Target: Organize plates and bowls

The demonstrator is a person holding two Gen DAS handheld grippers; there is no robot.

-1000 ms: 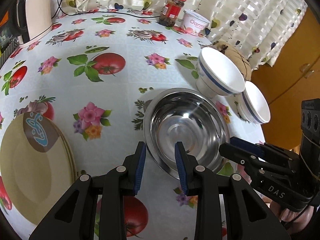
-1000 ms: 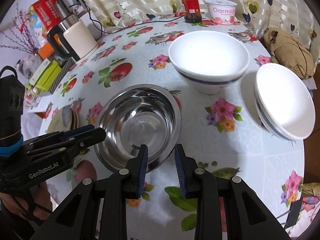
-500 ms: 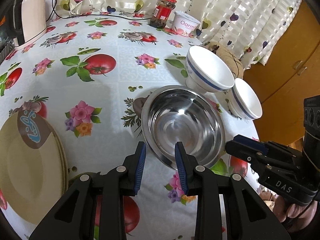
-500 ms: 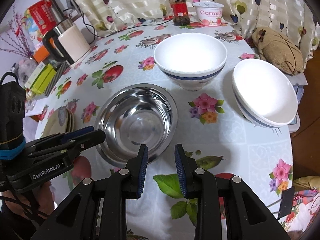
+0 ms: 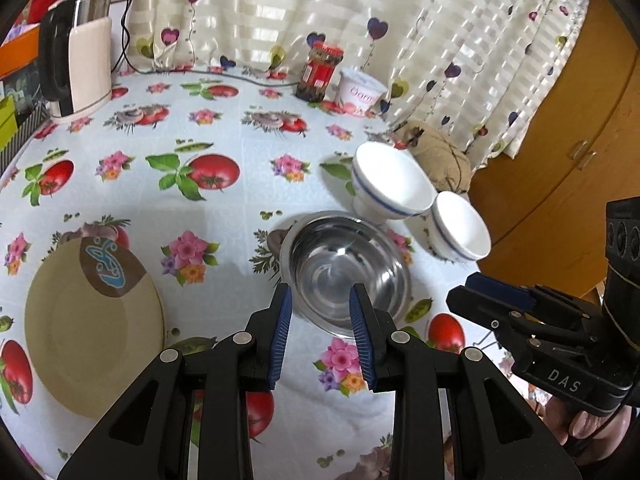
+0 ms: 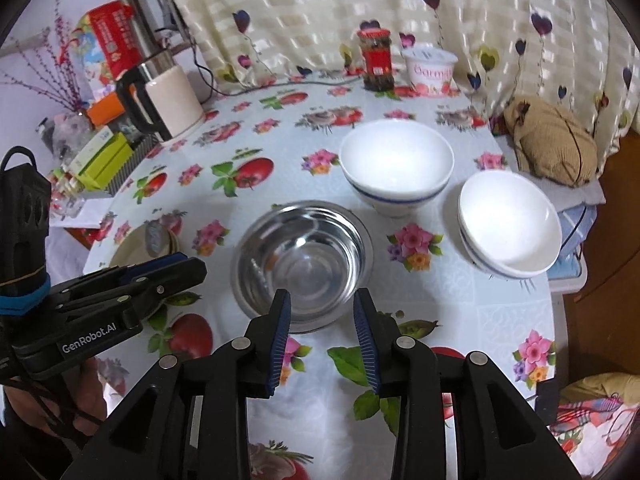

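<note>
A steel bowl (image 5: 346, 270) sits on the flowered tablecloth; it also shows in the right wrist view (image 6: 302, 264). Behind it stands a white blue-banded bowl (image 5: 388, 184) (image 6: 396, 172). To its right is a stack of white bowls (image 5: 458, 226) (image 6: 508, 224). A stack of beige plates (image 5: 92, 324) (image 6: 144, 242) lies at the left. My left gripper (image 5: 320, 334) is open and empty, held above the near rim of the steel bowl. My right gripper (image 6: 322, 334) is open and empty, also short of the steel bowl.
A kettle (image 5: 78, 54) stands at the back left. A red-lidded jar (image 5: 320, 72) and a yogurt tub (image 5: 360, 92) stand at the back by the curtain. A burlap bundle (image 6: 552, 144) lies at the table's right edge. Boxes (image 6: 100, 158) sit left.
Both grippers have drawn back and up from the steel bowl, so more of the table shows. Both stay open and empty. The bowls and plates have not moved.
</note>
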